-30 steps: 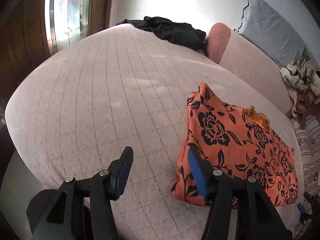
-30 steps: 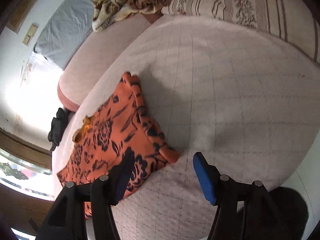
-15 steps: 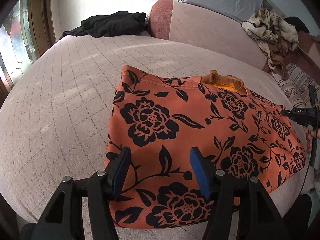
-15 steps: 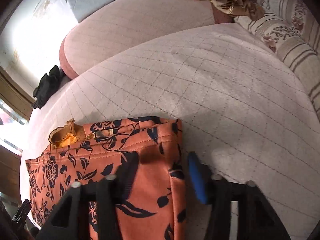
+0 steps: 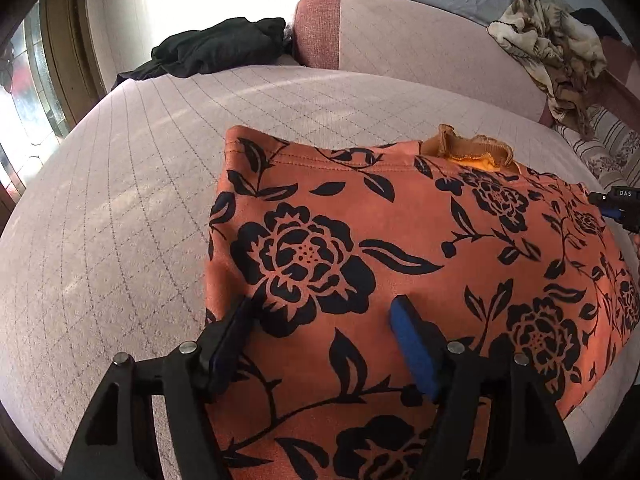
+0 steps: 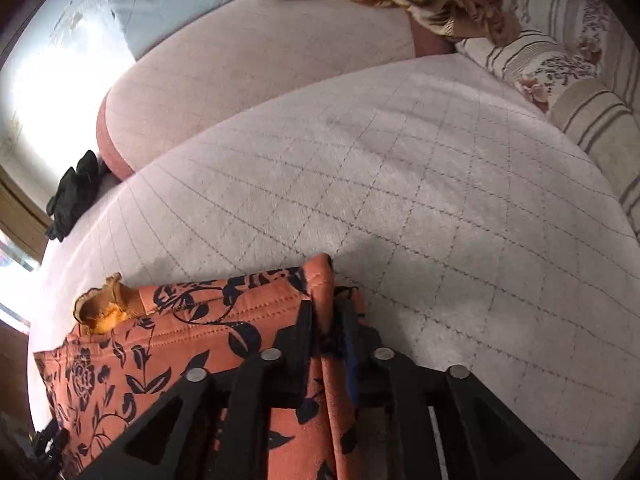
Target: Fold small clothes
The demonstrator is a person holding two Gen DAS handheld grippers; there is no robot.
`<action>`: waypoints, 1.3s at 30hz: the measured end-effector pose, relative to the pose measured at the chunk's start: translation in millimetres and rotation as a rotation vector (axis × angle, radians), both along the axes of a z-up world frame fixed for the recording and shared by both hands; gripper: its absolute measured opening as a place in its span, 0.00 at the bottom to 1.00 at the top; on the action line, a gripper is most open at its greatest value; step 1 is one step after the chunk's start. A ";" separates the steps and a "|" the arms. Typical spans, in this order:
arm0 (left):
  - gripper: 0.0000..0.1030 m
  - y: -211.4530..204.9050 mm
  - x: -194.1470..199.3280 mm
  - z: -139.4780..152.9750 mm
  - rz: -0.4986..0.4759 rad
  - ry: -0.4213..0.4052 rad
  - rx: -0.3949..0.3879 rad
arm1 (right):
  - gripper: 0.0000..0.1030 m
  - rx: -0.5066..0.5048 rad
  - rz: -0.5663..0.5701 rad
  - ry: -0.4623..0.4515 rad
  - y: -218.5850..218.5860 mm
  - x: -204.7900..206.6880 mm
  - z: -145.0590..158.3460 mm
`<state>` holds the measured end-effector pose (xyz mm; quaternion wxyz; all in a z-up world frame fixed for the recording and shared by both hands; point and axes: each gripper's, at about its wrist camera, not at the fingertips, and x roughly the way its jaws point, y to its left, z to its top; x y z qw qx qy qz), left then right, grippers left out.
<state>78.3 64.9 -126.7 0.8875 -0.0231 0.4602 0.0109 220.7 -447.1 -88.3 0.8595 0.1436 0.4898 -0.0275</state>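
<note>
An orange garment with black flowers (image 5: 400,220) lies flat on the pink quilted bed (image 5: 120,200), with a ruffled orange-yellow piece (image 5: 468,150) poking out at its far edge. My left gripper (image 5: 324,308) hovers over the garment's near left part. Its jaws are opening, and cloth lies under them, not pinched. My right gripper (image 6: 326,306) is at the garment's (image 6: 180,340) right edge. A raised fold of cloth stands pinched between its narrow jaws, which are starting to open. The right gripper's tip (image 5: 612,204) also shows in the left wrist view.
A black garment (image 5: 216,48) lies at the bed's far left corner. A padded pink headboard (image 5: 400,40) runs along the back, with a crumpled beige patterned cloth (image 5: 556,48) on it. Striped floral pillows (image 6: 560,60) lie at the right.
Both grippers swung in over the orange garment. The left one's jaws widened above it. The right one's jaws closed in on a fold at the right edge.
</note>
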 end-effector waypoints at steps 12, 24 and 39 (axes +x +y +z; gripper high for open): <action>0.74 -0.3 -6.1 -1.2 0.008 0.069 0.000 | 0.76 0.348 0.192 -0.096 56.4 -94.8 31.5; 0.75 -26.0 34.5 32.6 -0.059 -0.030 -0.042 | 0.72 0.422 0.104 0.019 40.1 -78.5 -18.0; 0.79 7.3 19.9 33.3 0.095 0.016 0.013 | 0.78 0.469 -0.006 -0.091 11.9 -88.0 30.8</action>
